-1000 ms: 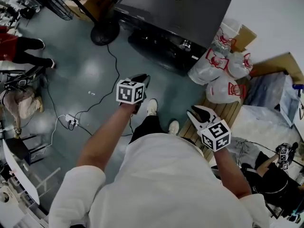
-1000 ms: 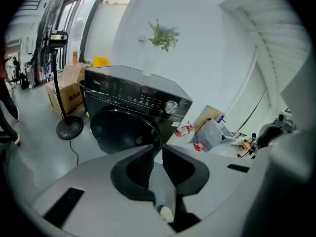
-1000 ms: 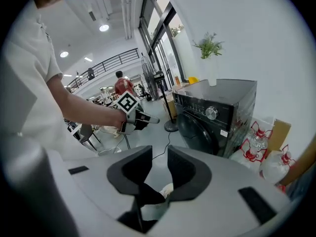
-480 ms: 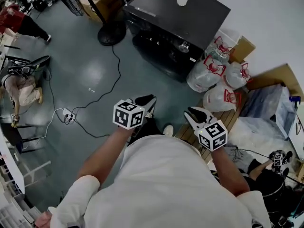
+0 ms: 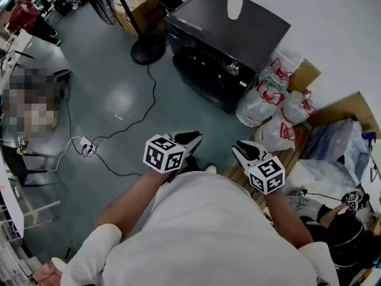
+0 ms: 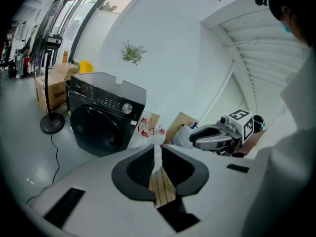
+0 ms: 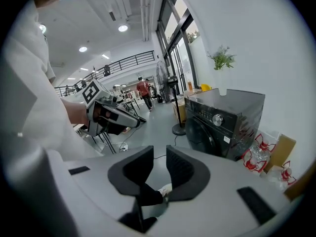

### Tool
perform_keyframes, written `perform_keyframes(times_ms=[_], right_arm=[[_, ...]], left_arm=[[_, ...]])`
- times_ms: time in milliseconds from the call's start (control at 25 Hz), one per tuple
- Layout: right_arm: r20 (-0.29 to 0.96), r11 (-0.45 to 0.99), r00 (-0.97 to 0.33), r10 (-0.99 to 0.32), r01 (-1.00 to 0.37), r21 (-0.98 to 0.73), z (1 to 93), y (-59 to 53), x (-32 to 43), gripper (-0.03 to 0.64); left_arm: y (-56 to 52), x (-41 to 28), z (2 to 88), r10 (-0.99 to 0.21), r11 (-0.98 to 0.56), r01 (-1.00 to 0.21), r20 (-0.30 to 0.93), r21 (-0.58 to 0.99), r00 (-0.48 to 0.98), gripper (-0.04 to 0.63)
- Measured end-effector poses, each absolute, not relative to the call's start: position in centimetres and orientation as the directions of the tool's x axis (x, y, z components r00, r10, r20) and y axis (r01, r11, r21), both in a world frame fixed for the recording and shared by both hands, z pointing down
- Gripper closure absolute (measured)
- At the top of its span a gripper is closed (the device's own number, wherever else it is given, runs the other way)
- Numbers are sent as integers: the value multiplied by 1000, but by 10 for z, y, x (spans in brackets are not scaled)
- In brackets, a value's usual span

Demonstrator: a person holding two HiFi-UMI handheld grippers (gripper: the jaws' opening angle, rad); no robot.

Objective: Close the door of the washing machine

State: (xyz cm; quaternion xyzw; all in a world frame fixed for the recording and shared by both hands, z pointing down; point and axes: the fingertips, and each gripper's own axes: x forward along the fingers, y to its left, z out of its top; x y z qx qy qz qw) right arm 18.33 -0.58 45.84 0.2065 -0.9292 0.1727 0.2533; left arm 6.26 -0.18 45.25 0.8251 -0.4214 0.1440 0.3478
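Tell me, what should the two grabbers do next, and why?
Probably just lower them and stop. The door of the washing machine looks already shut, flush with its front, and stands well away from the left gripper and right gripper. Both sets of jaws have just been closing, with nothing between them.

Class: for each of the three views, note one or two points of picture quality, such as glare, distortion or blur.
Head view: pale glare on the floor, a mosaic patch at the left edge. Left gripper view: fisheye, black corners, window frames bow; the washing machine is sharp. Right gripper view: fisheye again; ceiling lamps burn out white.
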Motion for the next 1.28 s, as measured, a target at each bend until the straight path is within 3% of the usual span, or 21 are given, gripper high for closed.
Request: perform_keyframes(times_ms=[1280], right_arm=[[553, 882, -785, -280, -437, -174, 452, 29, 173, 531]], left_arm=[[40, 61, 448, -598, -407, -788, 518, 462, 612, 537]])
